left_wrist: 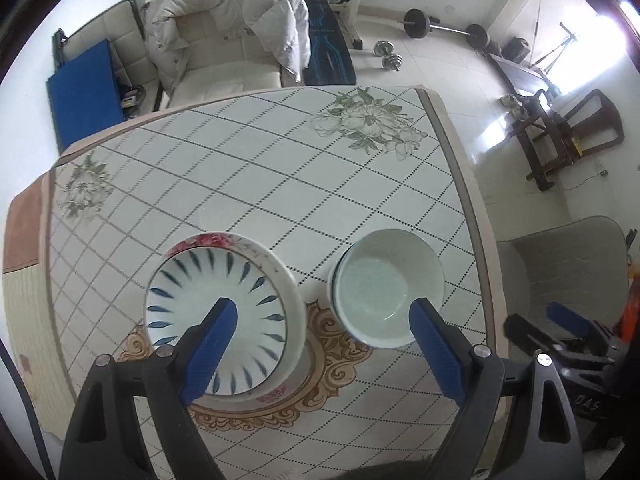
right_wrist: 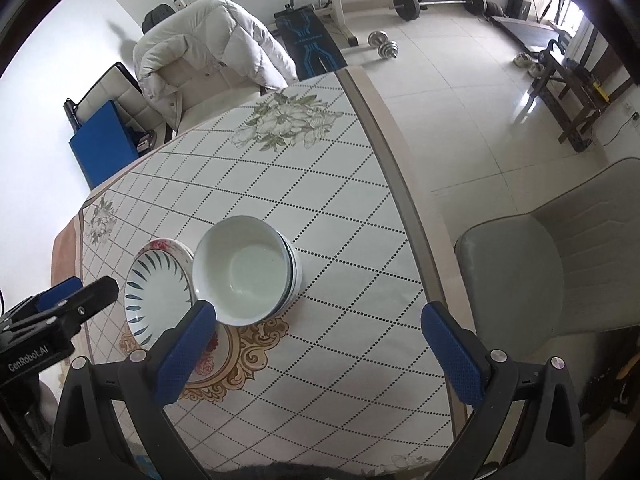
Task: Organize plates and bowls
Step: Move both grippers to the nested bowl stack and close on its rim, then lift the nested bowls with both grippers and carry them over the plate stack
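The table (left_wrist: 248,168) is covered by a cloth with a dotted diamond grid, grey-green flower prints toward 1 o'clock and 10 o'clock in the left wrist view, and a gold scroll medallion (left_wrist: 336,344) near the close edge. Beyond it, at 12 o'clock, a white padded jacket (left_wrist: 228,20) is draped over a cream chair; a blue board (left_wrist: 82,92) leans at 10 o'clock. On the pale tiled floor sit a weight bench (right_wrist: 312,36), a barbell (right_wrist: 438,2) and dumbbells (right_wrist: 384,46) at 12 to 1 o'clock, and a grey chair (right_wrist: 560,256) stands at 3 o'clock by the table's right edge.

A plate with blue leaf strokes (left_wrist: 216,316) lies flat, face up, on a larger rose-patterned plate (left_wrist: 280,264), over the medallion's left part. Just beside it, toward 3 o'clock, a white bowl (left_wrist: 384,288) stands upright, mouth up, nested in at least one more bowl whose rim shows beneath. All are round, so no long axis can be told.

The left gripper (left_wrist: 324,320) hangs above the dishes with fingers spread wide, nothing between them. The right gripper (right_wrist: 316,320) is likewise spread wide and holds nothing, its left finger (right_wrist: 186,352) overlapping the plates' edge in view
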Demonstrator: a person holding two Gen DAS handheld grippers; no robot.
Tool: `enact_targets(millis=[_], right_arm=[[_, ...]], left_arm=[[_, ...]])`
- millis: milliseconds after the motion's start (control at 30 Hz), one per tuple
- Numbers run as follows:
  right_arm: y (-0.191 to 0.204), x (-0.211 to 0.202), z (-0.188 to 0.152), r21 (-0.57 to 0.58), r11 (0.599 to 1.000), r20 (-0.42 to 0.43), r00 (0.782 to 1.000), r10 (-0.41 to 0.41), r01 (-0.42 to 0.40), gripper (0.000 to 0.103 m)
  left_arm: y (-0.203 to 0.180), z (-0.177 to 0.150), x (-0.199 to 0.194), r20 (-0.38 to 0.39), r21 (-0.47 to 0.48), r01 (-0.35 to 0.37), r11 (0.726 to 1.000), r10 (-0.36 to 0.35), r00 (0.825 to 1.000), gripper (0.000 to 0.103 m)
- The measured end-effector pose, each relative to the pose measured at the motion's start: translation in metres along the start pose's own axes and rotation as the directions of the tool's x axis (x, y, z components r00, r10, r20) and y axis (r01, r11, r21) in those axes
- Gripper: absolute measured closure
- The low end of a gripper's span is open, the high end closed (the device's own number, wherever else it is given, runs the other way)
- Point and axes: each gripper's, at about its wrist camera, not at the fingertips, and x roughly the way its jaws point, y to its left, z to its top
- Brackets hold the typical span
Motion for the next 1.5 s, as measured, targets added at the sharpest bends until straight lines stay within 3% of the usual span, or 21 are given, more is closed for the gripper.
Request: enact_targets(millis=[233, 467, 700, 800, 867, 1067, 1267, 1300, 1333, 1500], right_arm=[[-0.005, 0.081, 0.011, 0.030, 0.995, -0.109, 0.990, 0.093, -0.090, 0.000], [-0.001, 0.133, 0.019, 0.049, 0.989, -0.176, 0.973, 0.147, -0.141, 0.000], [-0.003, 0.156, 0.025, 0.074, 0.983, -0.222, 0.958, 0.183, -0.170, 0.000], [-0.003, 0.167, 0.025, 0.083, 0.978, -0.248, 0.946, 0.208, -0.193, 0.000], [-0.004, 0.177, 0.024, 0.104, 0.970, -0.271, 0.932, 0.239, -0.218, 0.000], [-0.004, 0.208, 0.019, 0.174, 0.937, -0.320, 0.883, 0.344, -0.302, 0.000], [-0.004, 0.237, 0.013, 0.280, 0.884, -0.340, 0.822, 0.456, -0.375, 0.015], [-0.004, 0.237, 0.015, 0.285, 0.879, -0.319, 0.827, 0.463, -0.382, 0.019], [-0.004, 0.238, 0.016, 0.298, 0.862, -0.310, 0.813, 0.494, -0.410, 0.029], [0.000, 0.245, 0.015, 0.316, 0.858, -0.310, 0.811, 0.496, -0.404, 0.033]], left_arm=[[-0.010, 0.043, 0.071, -0.168, 0.067, 0.053, 0.996, -0.041, 0.985, 0.015], [-0.017, 0.058, 0.129, -0.324, 0.110, 0.120, 0.987, -0.078, 0.943, 0.016], [-0.023, 0.051, 0.163, -0.429, 0.101, 0.185, 0.978, -0.125, 0.894, 0.036], [-0.024, 0.049, 0.173, -0.452, 0.090, 0.204, 0.975, -0.142, 0.881, 0.038], [-0.021, 0.048, 0.180, -0.472, 0.075, 0.212, 0.974, -0.153, 0.868, 0.051], [-0.008, 0.047, 0.184, -0.475, 0.014, 0.272, 0.962, -0.233, 0.849, 0.050], [0.012, 0.047, 0.187, -0.468, -0.068, 0.324, 0.944, -0.317, 0.825, 0.050], [0.016, 0.046, 0.186, -0.463, -0.081, 0.331, 0.940, -0.329, 0.823, 0.050], [0.018, 0.045, 0.187, -0.458, -0.088, 0.334, 0.939, -0.336, 0.823, 0.050], [0.025, 0.039, 0.180, -0.426, -0.101, 0.318, 0.942, -0.330, 0.842, 0.050]])
